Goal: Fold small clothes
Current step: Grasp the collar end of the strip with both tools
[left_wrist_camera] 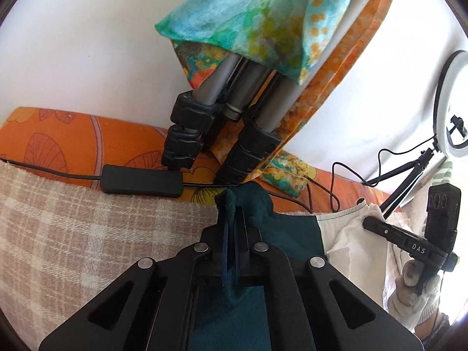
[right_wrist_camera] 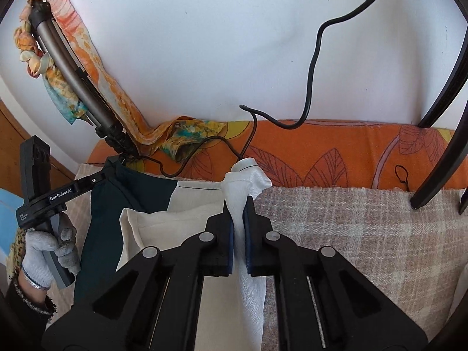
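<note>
Two grippers busy | left gripper (left_wrist_camera: 231, 204) pinches the dark green part of the cloth (left_wrist_camera: 289, 234) | right gripper (right_wrist_camera: 238, 204) pinches its white part | checked blanket (right_wrist_camera: 351, 234) underneath

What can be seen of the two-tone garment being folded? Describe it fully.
The garment is a small piece in two colours, dark teal on one side and cream-white on the other, of soft woven-looking cloth. It lies partly folded on the checked beige blanket. The left hand-held gripper pinches a bunched teal corner; the right hand-held gripper pinches a white textured corner, which stands up above its fingers.
</note>
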Demonstrator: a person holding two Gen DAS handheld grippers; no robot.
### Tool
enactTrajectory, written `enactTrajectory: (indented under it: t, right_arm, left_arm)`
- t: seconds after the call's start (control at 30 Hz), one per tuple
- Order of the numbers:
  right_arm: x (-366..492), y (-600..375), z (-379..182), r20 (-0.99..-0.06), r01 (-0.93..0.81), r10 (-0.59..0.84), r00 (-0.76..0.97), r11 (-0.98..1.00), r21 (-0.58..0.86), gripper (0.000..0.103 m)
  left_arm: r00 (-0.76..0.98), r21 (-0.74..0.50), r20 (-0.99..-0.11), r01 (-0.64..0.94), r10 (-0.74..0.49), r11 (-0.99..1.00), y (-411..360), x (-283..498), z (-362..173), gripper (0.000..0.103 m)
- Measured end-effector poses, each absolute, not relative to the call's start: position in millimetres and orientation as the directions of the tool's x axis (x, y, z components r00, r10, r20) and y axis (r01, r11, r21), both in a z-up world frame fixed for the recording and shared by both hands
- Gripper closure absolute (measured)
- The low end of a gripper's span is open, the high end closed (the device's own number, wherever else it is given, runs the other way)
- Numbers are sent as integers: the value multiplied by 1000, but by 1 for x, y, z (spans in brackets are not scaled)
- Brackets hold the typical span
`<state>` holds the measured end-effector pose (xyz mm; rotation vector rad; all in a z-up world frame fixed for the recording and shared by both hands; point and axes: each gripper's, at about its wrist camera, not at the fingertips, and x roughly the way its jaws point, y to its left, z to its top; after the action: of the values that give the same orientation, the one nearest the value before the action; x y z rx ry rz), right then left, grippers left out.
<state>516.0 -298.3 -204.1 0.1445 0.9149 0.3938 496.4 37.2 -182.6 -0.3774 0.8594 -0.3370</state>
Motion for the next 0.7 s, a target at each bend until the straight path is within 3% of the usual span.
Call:
enactTrajectory:
  t: [0.3, 0.7]
  right_arm:
    - [463, -296, -158, -695, -321, 422, 582, 905, 281, 96]
    - [353, -294, -121, -668, -374, 449, 593, 889, 265, 96]
  left_arm:
    - [654, -469, -592, 196, -471, 862, 50, 443, -135, 102]
    - [679, -409, -576, 242, -455, 880, 52, 349, -110, 102]
